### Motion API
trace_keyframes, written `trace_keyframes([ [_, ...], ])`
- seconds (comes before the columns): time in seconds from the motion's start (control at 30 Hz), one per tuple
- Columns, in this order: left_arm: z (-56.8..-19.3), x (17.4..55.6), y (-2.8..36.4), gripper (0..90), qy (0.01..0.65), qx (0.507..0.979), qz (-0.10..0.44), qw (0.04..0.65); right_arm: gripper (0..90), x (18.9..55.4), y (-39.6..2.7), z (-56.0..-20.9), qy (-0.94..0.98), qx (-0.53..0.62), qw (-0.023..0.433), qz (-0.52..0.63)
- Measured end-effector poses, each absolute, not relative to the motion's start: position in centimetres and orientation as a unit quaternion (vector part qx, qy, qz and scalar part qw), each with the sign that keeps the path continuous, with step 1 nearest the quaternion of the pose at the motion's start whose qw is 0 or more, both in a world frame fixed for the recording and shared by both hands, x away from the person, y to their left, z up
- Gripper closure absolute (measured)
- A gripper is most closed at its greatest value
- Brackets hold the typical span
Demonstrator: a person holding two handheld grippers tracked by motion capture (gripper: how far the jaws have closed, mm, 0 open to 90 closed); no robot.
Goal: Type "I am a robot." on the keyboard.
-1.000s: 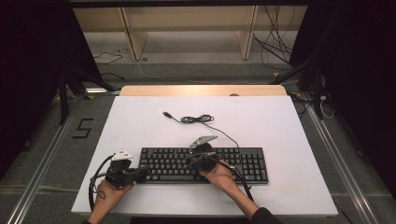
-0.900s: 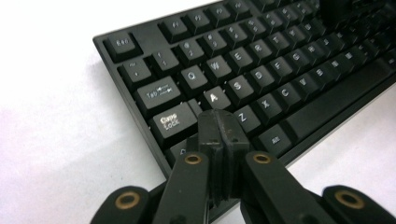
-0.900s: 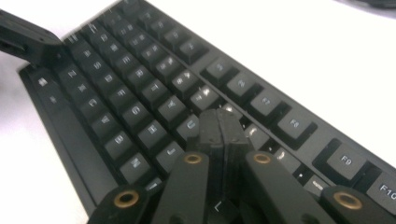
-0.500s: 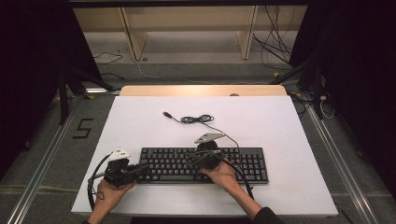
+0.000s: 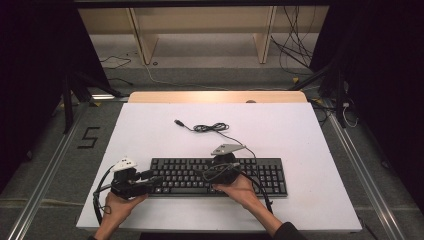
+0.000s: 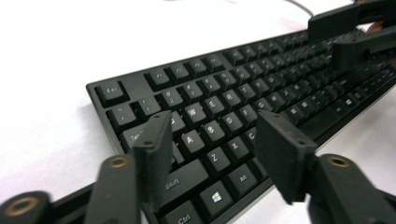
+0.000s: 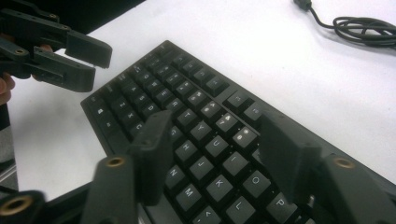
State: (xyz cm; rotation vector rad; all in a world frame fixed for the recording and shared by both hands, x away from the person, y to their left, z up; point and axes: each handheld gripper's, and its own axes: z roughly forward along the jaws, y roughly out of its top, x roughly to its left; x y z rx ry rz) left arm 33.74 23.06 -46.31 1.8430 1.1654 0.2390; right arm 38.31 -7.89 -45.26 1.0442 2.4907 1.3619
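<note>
Both grippers, left gripper (image 5: 156,178) and right gripper (image 5: 200,172), have just opened, holding nothing, over the keyboard (image 5: 260,172). It looks stiff and light; grab its ends.

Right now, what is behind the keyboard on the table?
Behind the keyboard lie its coiled cable and plug on the white table. The right hand-held gripper covers some keys.

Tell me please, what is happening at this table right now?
A person holds a hand-held gripper in each hand over a black keyboard on the white table. The left hand-held gripper hovers above the keyboard's left end, the right hand-held gripper above its middle keys. Both have just been opening their jaws, and nothing is gripped between them. The keyboard's cable lies loosely coiled behind it.
</note>
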Motion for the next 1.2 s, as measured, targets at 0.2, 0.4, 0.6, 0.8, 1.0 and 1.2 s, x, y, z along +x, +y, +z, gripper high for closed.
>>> trace_keyframes([
  [0.2,-46.1,33.6,23.2,36.9,0.465,0.74,0.101,0.475,38.4,37.8,-8.3,-45.0,0.819,0.339,0.052,0.459],
  [0.4,-45.8,33.5,23.3,32.2,0.457,0.731,0.104,0.496,36.4,37.1,-8.5,-44.8,0.821,0.332,0.045,0.462],
  [0.6,-45.6,33.3,23.3,30.3,0.45,0.722,0.112,0.513,39.4,36.2,-8.5,-44.7,0.823,0.321,0.04,0.466],
  [0.8,-45.6,33.2,23.3,28.2,0.445,0.721,0.112,0.52,47.2,35.5,-8.4,-44.9,0.829,0.308,0.036,0.465],
  [1.0,-45.5,33.2,23.3,27.6,0.44,0.72,0.115,0.524,59.1,34.9,-8.0,-45.3,0.838,0.295,0.031,0.457],
  [1.2,-45.5,33.1,23.2,27.6,0.439,0.719,0.117,0.525,75.1,34.7,-7.6,-45.7,0.846,0.292,0.029,0.445],
])
